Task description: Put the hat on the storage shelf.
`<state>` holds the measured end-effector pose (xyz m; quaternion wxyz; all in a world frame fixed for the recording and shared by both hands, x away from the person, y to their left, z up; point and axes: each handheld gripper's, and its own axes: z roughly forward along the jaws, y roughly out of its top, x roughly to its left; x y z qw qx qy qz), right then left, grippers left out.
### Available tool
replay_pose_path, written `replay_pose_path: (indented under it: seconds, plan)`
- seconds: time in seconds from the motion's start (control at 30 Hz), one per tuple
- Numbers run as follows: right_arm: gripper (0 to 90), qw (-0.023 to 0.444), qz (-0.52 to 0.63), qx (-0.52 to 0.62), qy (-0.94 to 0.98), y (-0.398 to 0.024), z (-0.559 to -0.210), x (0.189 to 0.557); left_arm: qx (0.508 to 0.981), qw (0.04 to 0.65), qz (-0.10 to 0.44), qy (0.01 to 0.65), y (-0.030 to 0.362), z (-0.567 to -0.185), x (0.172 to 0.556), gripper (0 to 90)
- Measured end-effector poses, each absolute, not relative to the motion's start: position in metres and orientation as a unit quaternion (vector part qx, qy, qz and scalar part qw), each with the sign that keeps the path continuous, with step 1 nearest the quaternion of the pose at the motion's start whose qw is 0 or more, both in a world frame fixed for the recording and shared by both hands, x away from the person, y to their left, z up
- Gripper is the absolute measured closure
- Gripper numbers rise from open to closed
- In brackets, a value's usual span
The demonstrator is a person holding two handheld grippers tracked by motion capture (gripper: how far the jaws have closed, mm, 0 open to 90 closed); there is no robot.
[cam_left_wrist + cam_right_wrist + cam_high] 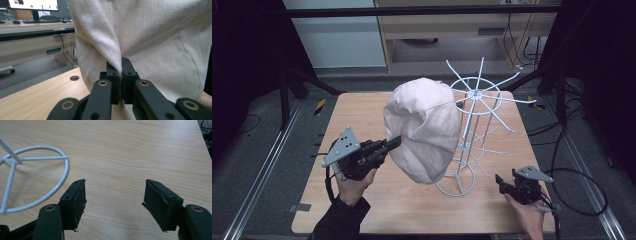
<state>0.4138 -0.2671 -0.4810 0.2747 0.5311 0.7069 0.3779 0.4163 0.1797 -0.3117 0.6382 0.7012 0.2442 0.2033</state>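
A cream cloth cap [427,130] hangs puffed up against the white wire stand [477,95], which rises from a ring base [455,187] on the wooden table [362,110]. My left gripper [396,141] reaches in from the left and is shut on a fold of the cloth's lower left edge. In the left gripper view the fold [117,57] is pinched between the closed pads of the gripper [121,72]. My right gripper [499,179] rests low near the front right of the table, right of the ring. Its jaws [115,192] stand open over bare wood, beside the ring base [66,170].
The stand's thin wire arms [512,100] stick out sideways at the top. Cables [582,190] lie on the floor to the right, and floor rails [262,170] run along the left. A desk with a monitor [32,5] stands beyond the table.
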Motion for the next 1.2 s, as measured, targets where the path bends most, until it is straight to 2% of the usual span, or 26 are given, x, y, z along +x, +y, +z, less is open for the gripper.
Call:
replay_pose_path:
  seconds: [0.37,0.73,0.87,1.2]
  plan:
    - [34.1,0.27,0.379,0.532,0.707,-0.267,-0.481,0.414,0.713,0.626,0.197,0.248,0.168,-0.318,0.419,85.1]
    - [33.8,0.27,0.377,0.534,0.707,-0.266,-0.481,0.414,0.715,0.619,0.191,0.262,0.171,-0.325,0.419,70.8]
    - [33.7,0.27,0.378,0.534,0.706,-0.266,-0.481,0.414,0.714,0.617,0.194,0.267,0.176,-0.326,0.417,67.3]
    - [33.4,0.274,0.377,0.533,0.707,-0.267,-0.481,0.414,0.713,0.607,0.199,0.288,0.195,-0.329,0.412,52.1]
